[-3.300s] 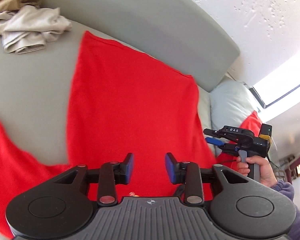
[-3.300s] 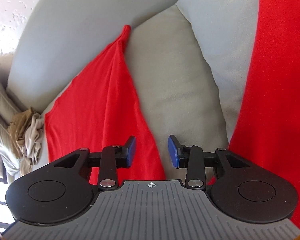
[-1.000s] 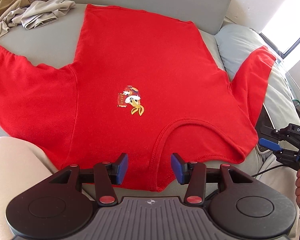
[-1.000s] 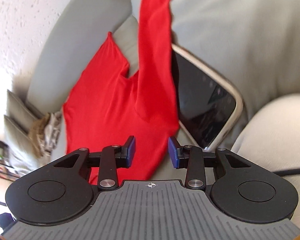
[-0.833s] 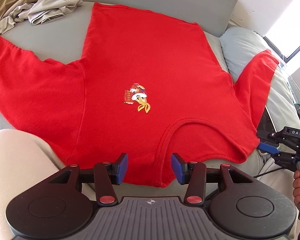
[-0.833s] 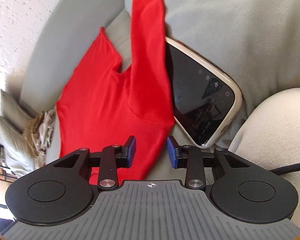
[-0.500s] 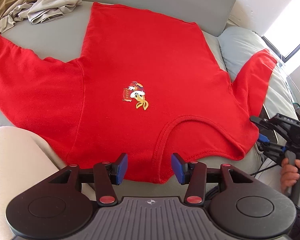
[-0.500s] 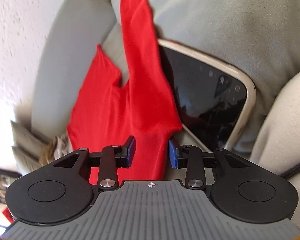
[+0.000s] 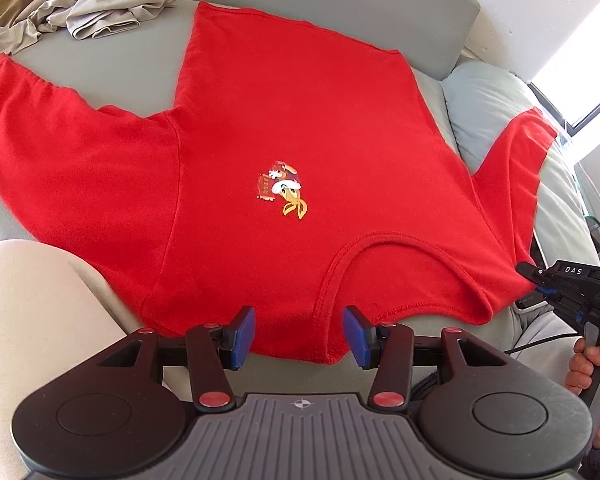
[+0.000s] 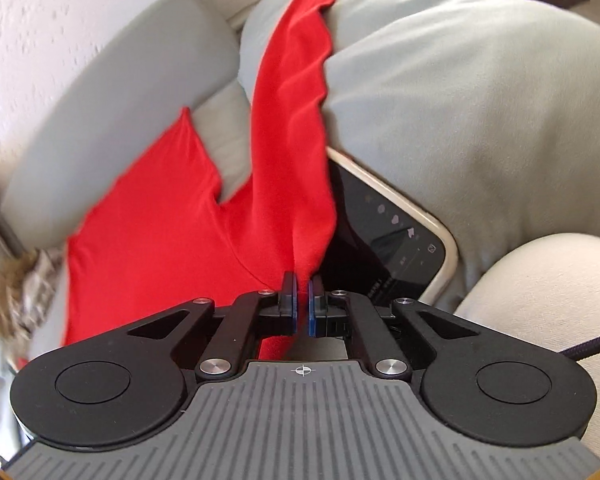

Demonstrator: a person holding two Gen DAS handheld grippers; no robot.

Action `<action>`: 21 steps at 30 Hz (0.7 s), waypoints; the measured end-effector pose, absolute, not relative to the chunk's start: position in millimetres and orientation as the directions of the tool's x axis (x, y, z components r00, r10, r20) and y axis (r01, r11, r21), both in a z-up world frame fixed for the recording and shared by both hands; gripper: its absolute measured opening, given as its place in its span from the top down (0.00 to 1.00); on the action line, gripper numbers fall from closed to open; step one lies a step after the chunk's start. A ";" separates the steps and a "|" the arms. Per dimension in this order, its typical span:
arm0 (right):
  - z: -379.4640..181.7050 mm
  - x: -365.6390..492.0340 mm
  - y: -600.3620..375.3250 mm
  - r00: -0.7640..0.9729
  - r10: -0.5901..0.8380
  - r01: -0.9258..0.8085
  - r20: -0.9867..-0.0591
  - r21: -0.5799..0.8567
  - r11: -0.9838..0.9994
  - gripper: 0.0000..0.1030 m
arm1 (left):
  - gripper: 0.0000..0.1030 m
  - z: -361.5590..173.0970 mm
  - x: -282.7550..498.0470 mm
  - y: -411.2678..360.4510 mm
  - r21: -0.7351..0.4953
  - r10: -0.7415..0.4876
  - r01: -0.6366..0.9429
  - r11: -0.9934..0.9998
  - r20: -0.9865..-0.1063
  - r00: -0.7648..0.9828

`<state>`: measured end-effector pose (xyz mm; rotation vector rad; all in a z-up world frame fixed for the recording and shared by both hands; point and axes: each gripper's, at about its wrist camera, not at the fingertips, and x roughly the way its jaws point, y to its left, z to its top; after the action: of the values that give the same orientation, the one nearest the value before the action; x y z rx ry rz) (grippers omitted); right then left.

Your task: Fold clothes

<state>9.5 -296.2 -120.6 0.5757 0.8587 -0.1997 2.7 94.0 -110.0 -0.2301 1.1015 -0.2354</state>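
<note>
The red shirt (image 9: 284, 128) lies spread front-up on the sofa (image 9: 100, 64), flat for folding. The right gripper (image 10: 301, 298) has just snapped closed on the shoulder by the sleeve, likely to swing it inward. The left gripper (image 9: 299, 336) hovers open, empty, straddling the collar edge, shirt just ahead

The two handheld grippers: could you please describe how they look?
Both the left gripper and right gripper are black, with round side discs, a ribbed grey base, blue pads and a crosshair mark. Left has red pivot caps, right silver. The right's top reads "DAS"; a dark cable trails away.
</note>
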 end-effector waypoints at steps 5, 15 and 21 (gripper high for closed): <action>-119.1 21.1 -287.3 0.555 0.044 0.357 -0.830 0.286 0.889 0.93 | 0.55 -110.8 -0.8 97.1 -0.279 -0.276 0.058 0.959 -0.861 0.428; -73.6 12.7 -249.4 0.620 0.136 0.103 -0.772 0.253 0.962 0.56 | 0.61 -99.9 17.4 85.5 -0.155 -0.144 0.030 0.988 -0.810 0.568; -111.5 34.1 -209.6 0.542 0.139 -0.088 -0.829 0.109 0.990 0.77 | 0.69 -128.6 17.7 59.4 0.053 -0.033 0.144 0.988 -0.840 0.542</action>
<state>34.1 -209.6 -111.5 0.0566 0.9892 0.1349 17.7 59.4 -128.6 0.1209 0.9935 -0.1054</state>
